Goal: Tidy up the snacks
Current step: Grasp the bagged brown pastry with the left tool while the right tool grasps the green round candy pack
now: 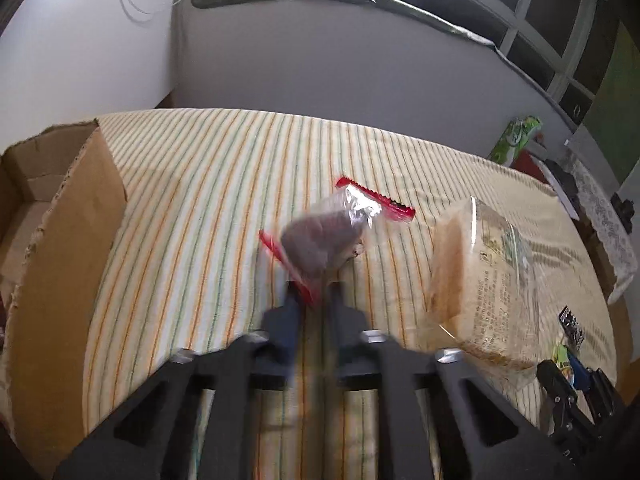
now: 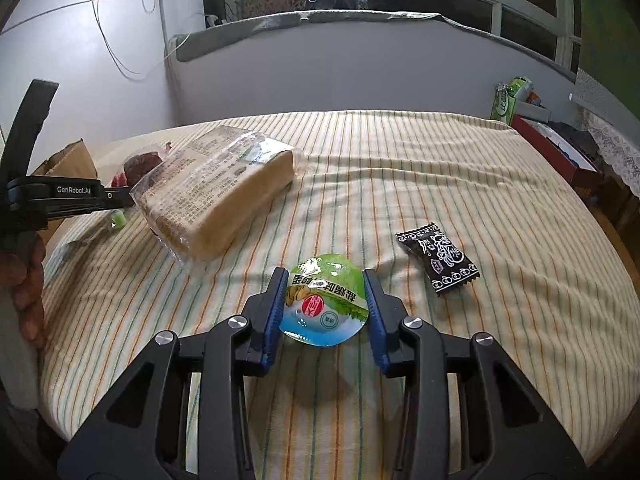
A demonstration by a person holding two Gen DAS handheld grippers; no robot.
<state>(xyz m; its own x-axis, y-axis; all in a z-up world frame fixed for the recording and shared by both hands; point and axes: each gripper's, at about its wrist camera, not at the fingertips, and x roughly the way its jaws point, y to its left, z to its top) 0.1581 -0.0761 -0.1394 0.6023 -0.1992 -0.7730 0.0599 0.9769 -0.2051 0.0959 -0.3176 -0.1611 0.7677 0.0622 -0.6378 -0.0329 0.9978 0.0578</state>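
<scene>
My left gripper [image 1: 312,292] is shut on the red edge of a clear packet with a dark brown cake [image 1: 320,240] and holds it above the striped cloth. The cardboard box [image 1: 60,216] stands to its left. A clear bag of pale bread [image 1: 480,280] lies to its right; it also shows in the right wrist view [image 2: 224,196]. My right gripper [image 2: 326,300] has its jaws on both sides of a round green-lidded jelly cup [image 2: 326,300] and grips it. A black candy wrapper [image 2: 438,258] lies to the right of it.
The table has a striped cloth [image 2: 440,168]. A green packet [image 2: 510,98] and a red box [image 2: 560,152] stand beyond its far right edge. A grey wall runs behind. The left gripper's body [image 2: 60,196] and the hand holding it show at the left.
</scene>
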